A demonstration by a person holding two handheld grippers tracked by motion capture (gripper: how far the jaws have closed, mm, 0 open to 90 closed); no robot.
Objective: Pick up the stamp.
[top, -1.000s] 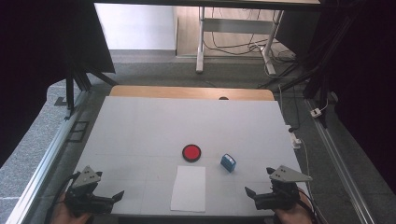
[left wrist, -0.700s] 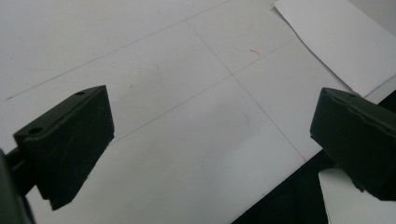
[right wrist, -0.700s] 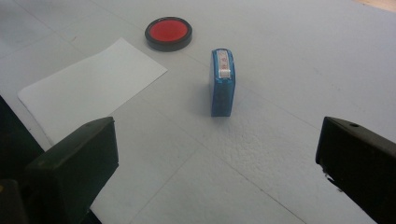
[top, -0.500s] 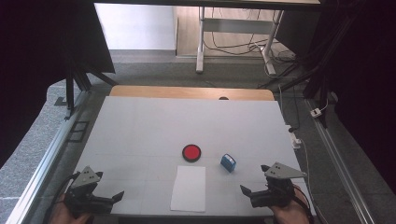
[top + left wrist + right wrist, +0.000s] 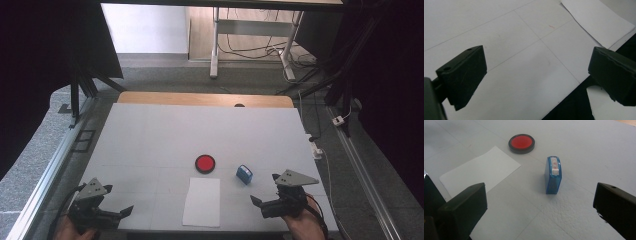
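Both grippers are spread empty; the right gripper has edged forward toward the blue stamp just ahead, likely to grasp it, while the left gripper stays put.

From high up on our near side we look forward and down at the whole white table. The left gripper view sits low and close, looking over the near left part toward the sheet of paper. The right gripper view, also low, faces far-left. Both gripper views share that paper.
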